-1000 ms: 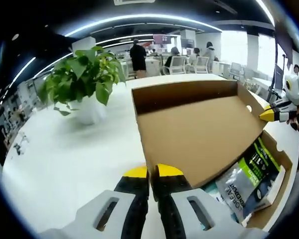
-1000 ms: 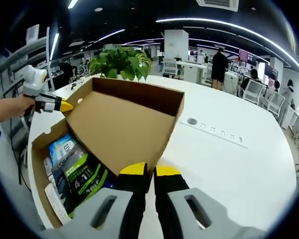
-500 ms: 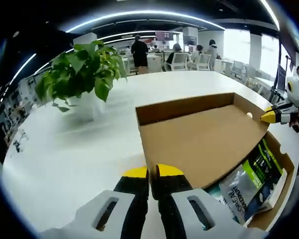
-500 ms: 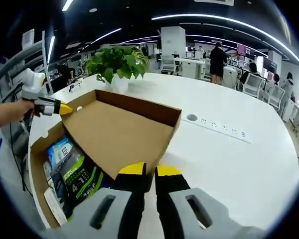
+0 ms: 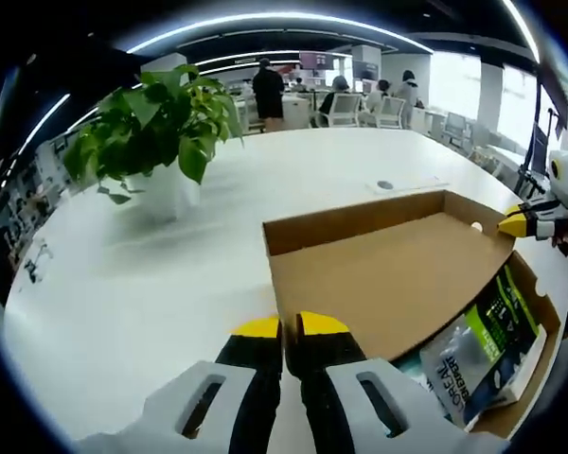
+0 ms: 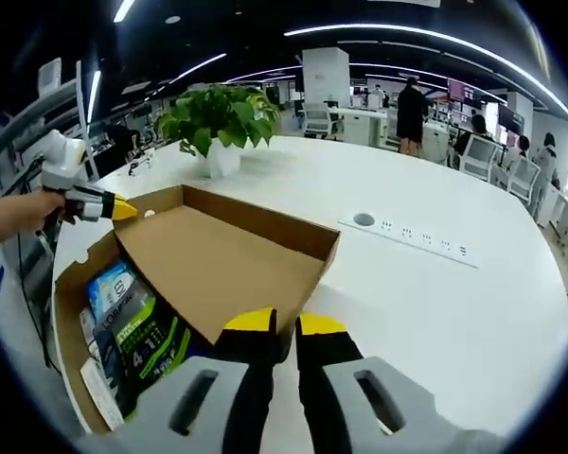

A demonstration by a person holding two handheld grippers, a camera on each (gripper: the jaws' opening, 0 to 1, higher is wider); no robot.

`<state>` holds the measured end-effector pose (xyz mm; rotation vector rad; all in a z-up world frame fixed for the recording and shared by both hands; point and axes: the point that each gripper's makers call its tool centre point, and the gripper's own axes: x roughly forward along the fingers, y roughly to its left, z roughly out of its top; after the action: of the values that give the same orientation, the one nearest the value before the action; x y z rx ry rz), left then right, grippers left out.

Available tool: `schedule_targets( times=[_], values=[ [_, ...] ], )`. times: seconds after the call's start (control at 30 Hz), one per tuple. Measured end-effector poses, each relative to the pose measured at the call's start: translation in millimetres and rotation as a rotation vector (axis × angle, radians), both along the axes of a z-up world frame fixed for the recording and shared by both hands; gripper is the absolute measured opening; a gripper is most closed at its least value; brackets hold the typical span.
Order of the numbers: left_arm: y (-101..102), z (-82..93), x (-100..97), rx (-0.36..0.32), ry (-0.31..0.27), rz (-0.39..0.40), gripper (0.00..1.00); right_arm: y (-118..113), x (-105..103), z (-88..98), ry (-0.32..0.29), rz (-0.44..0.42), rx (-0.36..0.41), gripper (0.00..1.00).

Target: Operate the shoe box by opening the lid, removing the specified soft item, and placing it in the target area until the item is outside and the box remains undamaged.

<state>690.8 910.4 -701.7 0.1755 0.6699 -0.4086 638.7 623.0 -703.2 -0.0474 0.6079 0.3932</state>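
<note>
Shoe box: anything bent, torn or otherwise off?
Nothing stands out. The shoe box looks intact; its lid is open with straight edges, each gripper shut on a lid corner: left gripper, right gripper. The soft packets lie inside the box, none spilled.

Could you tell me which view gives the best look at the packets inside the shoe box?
The right gripper view: the packets lie more openly beside the raised lid. In the left gripper view the packets sit at the edge, partly under the lid.
</note>
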Motion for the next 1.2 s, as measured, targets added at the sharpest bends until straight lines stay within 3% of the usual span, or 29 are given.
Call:
schedule_targets(
  times=[0.67,1.13,1.2],
  values=[
    [-0.7,-12.8,2.9,-0.015,0.048,0.026,0.02,-1.6,0.9,-5.4,0.026,-0.033,0.002,0.06],
    [-2.1,-10.2,2.0,-0.007,0.037,0.022,0.02,-1.5,-1.0,-3.3,0.022,-0.045,-0.011,0.06],
    [-1.6,-8.5,1.1,-0.006,0.03,0.016,0.03,0.8,-0.6,0.5,-0.001,-0.025,-0.013,0.07]
  ],
)
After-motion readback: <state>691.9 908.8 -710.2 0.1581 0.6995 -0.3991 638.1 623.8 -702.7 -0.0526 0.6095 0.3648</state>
